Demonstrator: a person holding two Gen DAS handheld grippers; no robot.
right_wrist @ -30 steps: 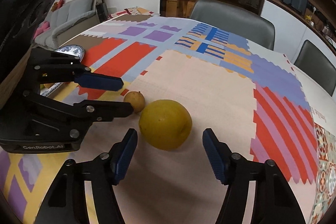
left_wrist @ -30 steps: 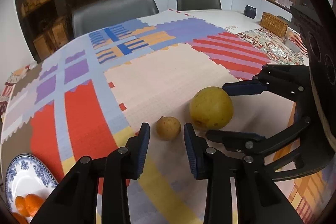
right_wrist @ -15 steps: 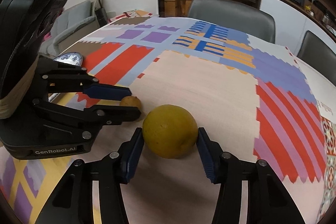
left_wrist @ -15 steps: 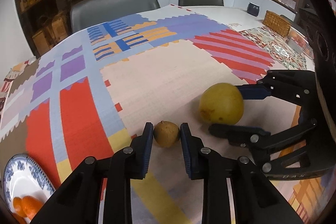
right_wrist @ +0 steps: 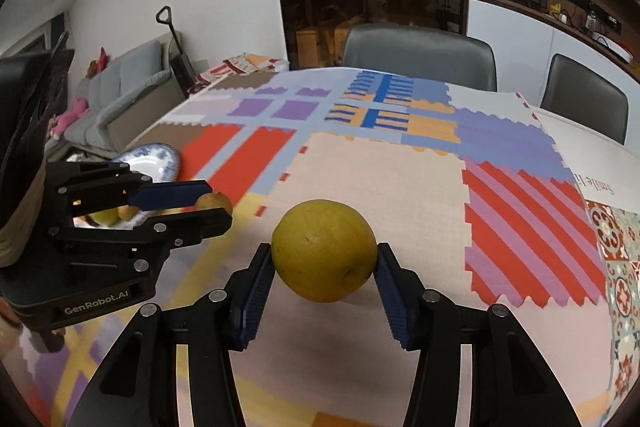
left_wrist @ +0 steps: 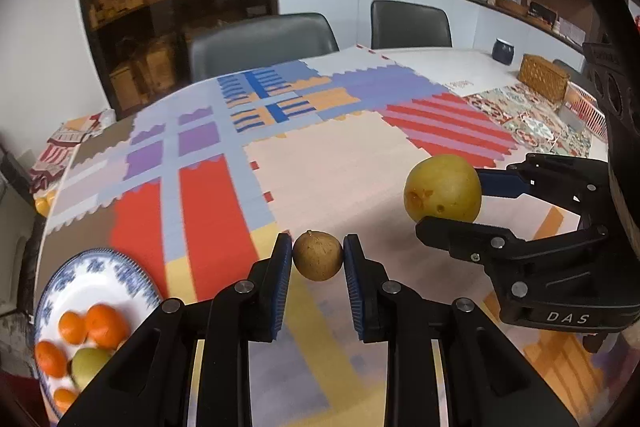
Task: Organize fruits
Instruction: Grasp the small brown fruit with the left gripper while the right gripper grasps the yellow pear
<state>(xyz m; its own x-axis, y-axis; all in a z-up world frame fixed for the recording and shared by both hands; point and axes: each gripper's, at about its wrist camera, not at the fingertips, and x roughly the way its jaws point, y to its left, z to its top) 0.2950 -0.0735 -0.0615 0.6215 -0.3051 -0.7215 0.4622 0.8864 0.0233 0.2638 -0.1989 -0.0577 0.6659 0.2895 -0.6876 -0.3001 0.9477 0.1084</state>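
A small brown round fruit (left_wrist: 318, 255) hangs above the patchwork tablecloth, pinched between the blue pads of my left gripper (left_wrist: 317, 259). To its right, my right gripper (left_wrist: 452, 205) is shut on a large yellow citrus fruit (left_wrist: 443, 193), also lifted off the cloth. In the right wrist view the yellow fruit (right_wrist: 324, 251) fills the jaws of my right gripper (right_wrist: 325, 269), and the left gripper (right_wrist: 214, 205) with the brown fruit (right_wrist: 214, 202) shows at the left. A blue-and-white plate (left_wrist: 120, 275) at the lower left holds several small oranges (left_wrist: 106, 325) and a green fruit (left_wrist: 90, 365).
Two grey chairs (left_wrist: 260, 45) stand at the table's far side. A wicker basket (left_wrist: 544, 78), a dark cup (left_wrist: 503, 51) and a white wire rack (left_wrist: 584, 109) sit at the far right. A sofa (right_wrist: 120, 95) lies beyond the table's left edge.
Both grippers closed on their fruits, the left on the small brown one and the right on the yellow one, then lifted them off the tablecloth.
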